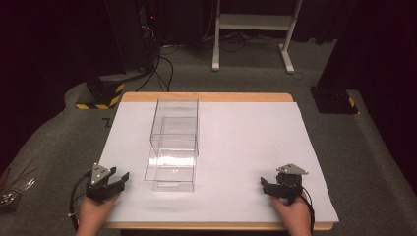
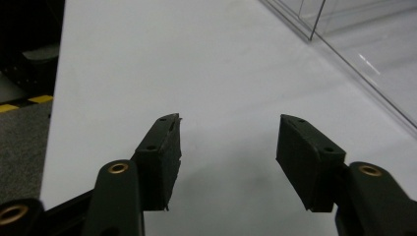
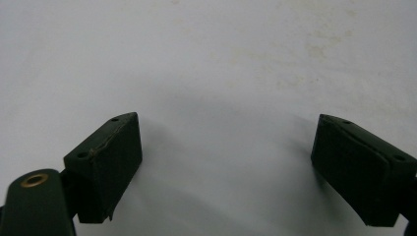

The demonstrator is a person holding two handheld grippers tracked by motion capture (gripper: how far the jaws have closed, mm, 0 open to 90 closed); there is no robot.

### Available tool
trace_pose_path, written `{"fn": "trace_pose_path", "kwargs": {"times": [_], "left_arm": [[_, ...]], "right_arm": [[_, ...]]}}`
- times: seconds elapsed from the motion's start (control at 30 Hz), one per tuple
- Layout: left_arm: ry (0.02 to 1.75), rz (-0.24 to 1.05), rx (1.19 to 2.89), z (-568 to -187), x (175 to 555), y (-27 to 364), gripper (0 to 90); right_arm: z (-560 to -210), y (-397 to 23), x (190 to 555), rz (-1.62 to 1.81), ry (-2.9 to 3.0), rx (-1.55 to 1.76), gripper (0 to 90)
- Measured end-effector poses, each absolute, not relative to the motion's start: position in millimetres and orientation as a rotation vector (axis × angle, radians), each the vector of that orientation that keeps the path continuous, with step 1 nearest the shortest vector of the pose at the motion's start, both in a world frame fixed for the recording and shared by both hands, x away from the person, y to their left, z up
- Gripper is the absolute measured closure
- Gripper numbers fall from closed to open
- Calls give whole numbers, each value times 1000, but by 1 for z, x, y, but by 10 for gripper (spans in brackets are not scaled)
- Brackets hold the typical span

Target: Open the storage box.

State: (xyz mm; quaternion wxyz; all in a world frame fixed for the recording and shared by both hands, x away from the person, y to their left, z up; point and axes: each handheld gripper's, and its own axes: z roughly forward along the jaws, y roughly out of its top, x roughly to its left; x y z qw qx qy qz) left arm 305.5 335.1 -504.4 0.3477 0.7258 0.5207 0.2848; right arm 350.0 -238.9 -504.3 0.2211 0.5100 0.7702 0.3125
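A: Nearest the person's edge, what are the hands doing?

B: Each hand holds a gripper low over the white sheet that covers the table. The left gripper sits near the front left corner, its jaws spread wide with nothing between them. In the left gripper view the two black pads stand well apart over bare white sheet.

A: And the other one?

B: The right gripper is near the front right corner, a grey three-cornered plate on top. Its jaws are also wide apart and empty; the right gripper view shows the pads on either side of plain white surface with a few faint stains.

A: Where is the thing they are nearest to?

B: The clear plastic box stands on the sheet, left of the middle, just beyond and to the right of the left gripper. Neither gripper touches it. A second clear compartment seems to sit inside or against it, though which cannot be told. Its edge shows at the upper right of the left gripper view.

A: Farther back?

B: The wooden table edge, then grey carpet, cables and the white legs of a stand.
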Motion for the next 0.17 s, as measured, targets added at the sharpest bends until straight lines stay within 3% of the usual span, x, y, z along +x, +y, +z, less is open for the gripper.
{"fn": "trace_pose_path", "kwargs": {"times": [0.17], "left_arm": [[1368, 697, 1947, -506, 310, 332, 382]], "right_arm": [[-504, -240, 350, 866, 2131, 1407, 121]]}}
